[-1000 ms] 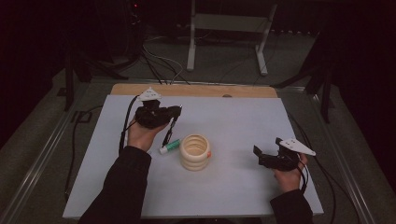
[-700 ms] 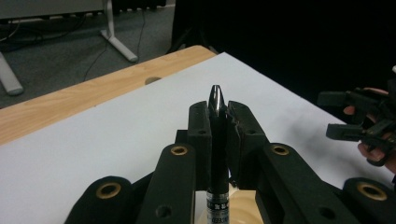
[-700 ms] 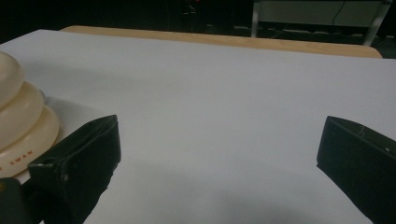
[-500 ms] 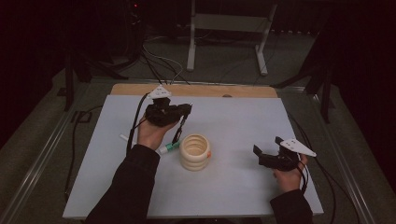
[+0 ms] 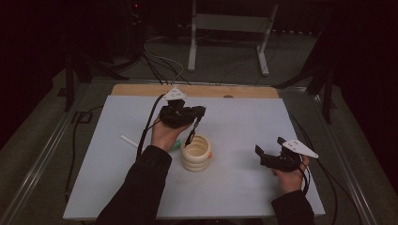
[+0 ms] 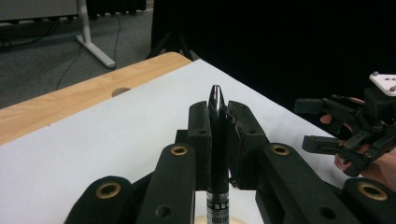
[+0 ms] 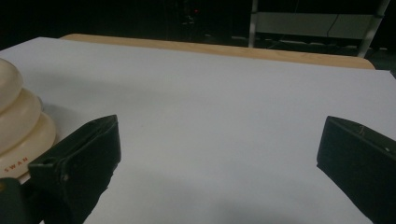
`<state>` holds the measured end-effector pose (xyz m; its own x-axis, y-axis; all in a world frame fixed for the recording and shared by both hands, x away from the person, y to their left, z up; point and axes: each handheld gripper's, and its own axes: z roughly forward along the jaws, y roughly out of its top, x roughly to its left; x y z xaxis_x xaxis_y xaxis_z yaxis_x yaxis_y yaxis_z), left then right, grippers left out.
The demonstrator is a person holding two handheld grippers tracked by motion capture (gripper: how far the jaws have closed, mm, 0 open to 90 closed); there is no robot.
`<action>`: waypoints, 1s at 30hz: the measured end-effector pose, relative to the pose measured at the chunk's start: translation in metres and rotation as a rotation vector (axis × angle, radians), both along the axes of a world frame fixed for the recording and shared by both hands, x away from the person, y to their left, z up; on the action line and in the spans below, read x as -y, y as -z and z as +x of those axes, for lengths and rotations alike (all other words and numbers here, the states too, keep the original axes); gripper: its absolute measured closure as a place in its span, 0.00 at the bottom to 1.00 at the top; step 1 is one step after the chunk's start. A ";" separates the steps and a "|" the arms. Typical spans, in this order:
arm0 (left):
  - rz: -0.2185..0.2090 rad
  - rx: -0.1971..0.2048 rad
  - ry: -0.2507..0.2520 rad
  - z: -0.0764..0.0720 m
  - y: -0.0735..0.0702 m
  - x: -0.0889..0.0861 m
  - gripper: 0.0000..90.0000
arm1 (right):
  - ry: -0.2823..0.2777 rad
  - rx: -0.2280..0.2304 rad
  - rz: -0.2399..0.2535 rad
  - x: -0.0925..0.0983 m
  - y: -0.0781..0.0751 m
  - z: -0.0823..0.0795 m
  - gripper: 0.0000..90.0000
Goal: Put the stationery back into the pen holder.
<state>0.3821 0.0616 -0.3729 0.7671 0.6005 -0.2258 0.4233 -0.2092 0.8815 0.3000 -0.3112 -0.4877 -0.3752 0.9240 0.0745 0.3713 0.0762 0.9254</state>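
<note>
1. My left gripper [image 6: 218,122] pinches a black pen [image 6: 217,140], tip up between the pads, above the cream ribbed holder [image 5: 196,153] mid-table.
2. I can't see the pen's lower end, cut off at the picture's bottom edge.
3. My right gripper [image 5: 272,151] rests spread wide, nothing between its jaws; bare white table [image 5: 244,122] lies between it and the holder.

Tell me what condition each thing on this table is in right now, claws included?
Left claw: shut on a black pen, held above the holder.
Black pen: clamped between the jaws, pointed tip sticking out past them.
Right claw: open, empty, apart from the holder.
Cream ribbed holder: upright on the white table, mouth open.
Green-tipped pen: lying flat beside the holder.
White stick: lying flat on the table.
</note>
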 end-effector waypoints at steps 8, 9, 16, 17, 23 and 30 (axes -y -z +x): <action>0.032 -0.004 -0.010 0.003 0.007 0.010 0.90 | 0.006 0.004 0.002 0.001 0.000 0.000 0.00; 0.032 -0.004 -0.010 0.003 0.007 0.010 0.90 | 0.007 0.006 0.001 0.001 0.000 0.000 0.00; 0.032 -0.011 -0.009 0.002 0.014 0.008 0.90 | 0.013 0.010 0.002 0.002 -0.001 0.000 0.00; 0.036 -0.014 -0.008 0.002 0.015 0.008 0.90 | 0.014 0.010 0.002 0.002 -0.001 0.000 0.00; 0.040 -0.047 0.003 -0.001 0.025 0.004 0.90 | 0.014 0.005 0.000 0.001 0.000 0.000 0.00; -0.017 -0.081 -0.031 0.003 0.028 -0.010 0.35 | 0.021 0.012 0.011 0.003 -0.001 -0.001 0.00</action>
